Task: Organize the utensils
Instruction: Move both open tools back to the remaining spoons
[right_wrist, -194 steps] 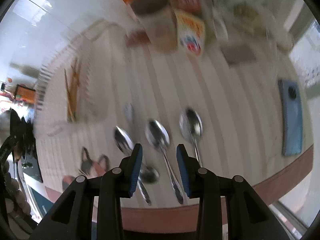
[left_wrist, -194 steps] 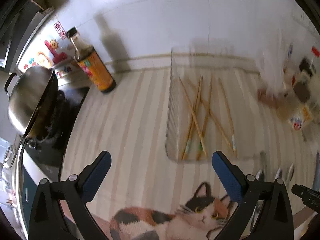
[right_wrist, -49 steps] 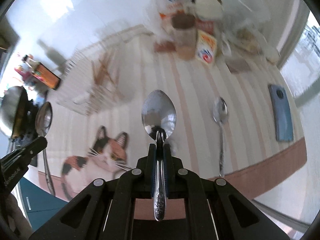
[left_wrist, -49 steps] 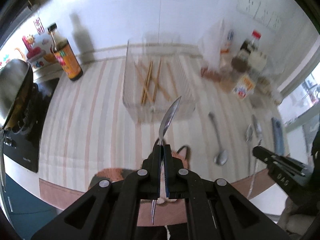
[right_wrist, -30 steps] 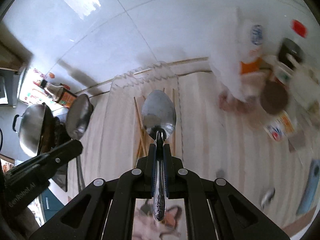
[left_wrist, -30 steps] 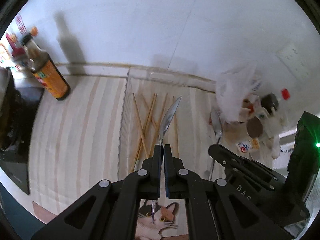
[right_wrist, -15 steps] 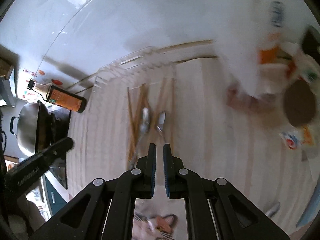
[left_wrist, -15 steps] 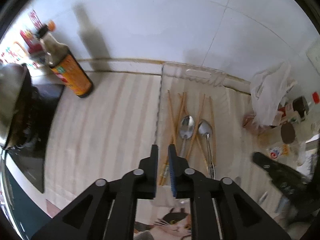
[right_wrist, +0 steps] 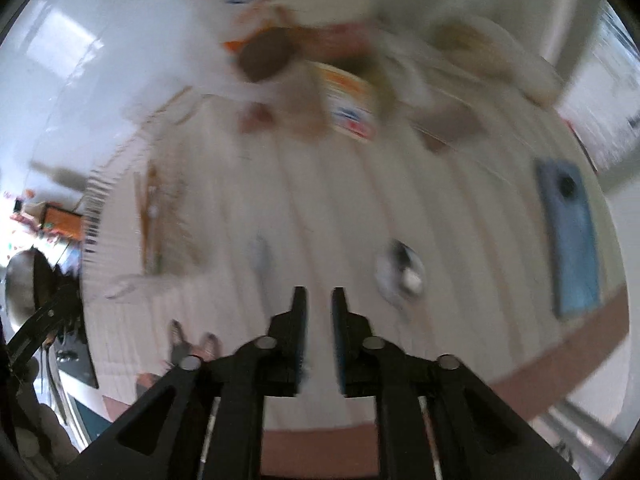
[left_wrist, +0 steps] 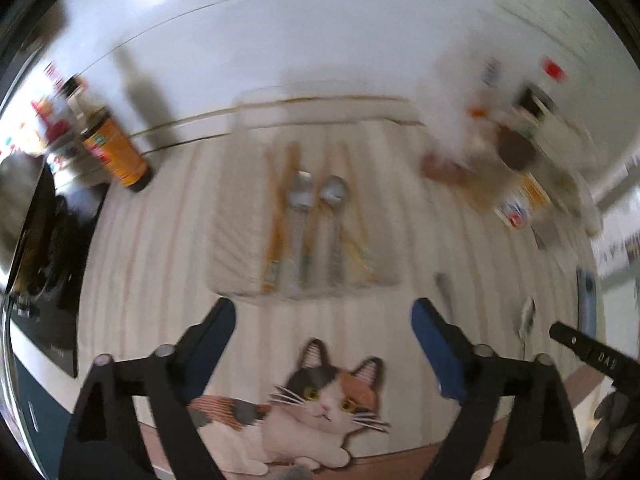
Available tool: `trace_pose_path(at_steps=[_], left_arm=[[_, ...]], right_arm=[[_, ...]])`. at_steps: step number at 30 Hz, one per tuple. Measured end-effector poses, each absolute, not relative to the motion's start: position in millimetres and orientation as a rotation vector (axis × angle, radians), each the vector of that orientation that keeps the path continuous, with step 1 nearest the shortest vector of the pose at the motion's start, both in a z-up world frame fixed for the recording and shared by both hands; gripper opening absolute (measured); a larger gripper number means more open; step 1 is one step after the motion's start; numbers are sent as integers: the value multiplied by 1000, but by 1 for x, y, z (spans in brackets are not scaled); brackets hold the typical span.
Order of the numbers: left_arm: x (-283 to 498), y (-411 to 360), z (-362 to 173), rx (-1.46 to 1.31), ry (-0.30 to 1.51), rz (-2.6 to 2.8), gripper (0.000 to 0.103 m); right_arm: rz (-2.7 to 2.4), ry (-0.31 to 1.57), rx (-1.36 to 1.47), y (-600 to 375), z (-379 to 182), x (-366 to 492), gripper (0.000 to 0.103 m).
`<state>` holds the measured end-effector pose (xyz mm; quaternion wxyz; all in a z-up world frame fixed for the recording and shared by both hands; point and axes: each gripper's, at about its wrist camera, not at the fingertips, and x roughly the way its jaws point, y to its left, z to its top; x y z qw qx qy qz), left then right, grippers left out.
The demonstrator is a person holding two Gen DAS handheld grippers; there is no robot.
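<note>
A clear plastic tray (left_wrist: 240,248) on the striped cloth holds several wooden chopsticks (left_wrist: 280,200) and two metal spoons (left_wrist: 302,200) side by side. My left gripper (left_wrist: 323,332) is wide open and empty, just in front of the tray. My right gripper (right_wrist: 319,300) is open by a narrow gap and empty, over the cloth to the right of the tray (right_wrist: 120,216). Two more spoons lie loose on the cloth, one ahead of the right gripper (right_wrist: 260,258) and one to its right (right_wrist: 400,272). Both views are blurred.
A soy sauce bottle (left_wrist: 112,152) stands at the back left beside a stove with a wok (left_wrist: 24,200). Jars, packets and a white bag (right_wrist: 304,60) crowd the back right. A blue phone (right_wrist: 570,232) lies at the right. A cat picture (left_wrist: 320,400) marks the front edge.
Both grippers dropped their spoons into the tray and pulled back toward the front edge. The left jaws have opened wide. The right gripper has swung right toward the loose spoons.
</note>
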<state>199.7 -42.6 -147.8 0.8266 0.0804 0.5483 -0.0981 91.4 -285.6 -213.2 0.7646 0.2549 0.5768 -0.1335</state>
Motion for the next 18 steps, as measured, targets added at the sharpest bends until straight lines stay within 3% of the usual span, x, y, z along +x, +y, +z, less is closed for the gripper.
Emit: trace_pose_path(at_steps=[1, 14, 18], left_arm=[[194, -55, -154, 186, 1182, -236, 91], [179, -157, -252, 186, 1470, -394, 86], [181, -177, -272, 240, 1505, -387, 58]], right_arm=[[-309, 1263, 555, -293, -219, 82, 32], [-395, 1317, 570, -341, -257, 41, 32], [-415, 1313, 588, -355, -260, 32, 32]])
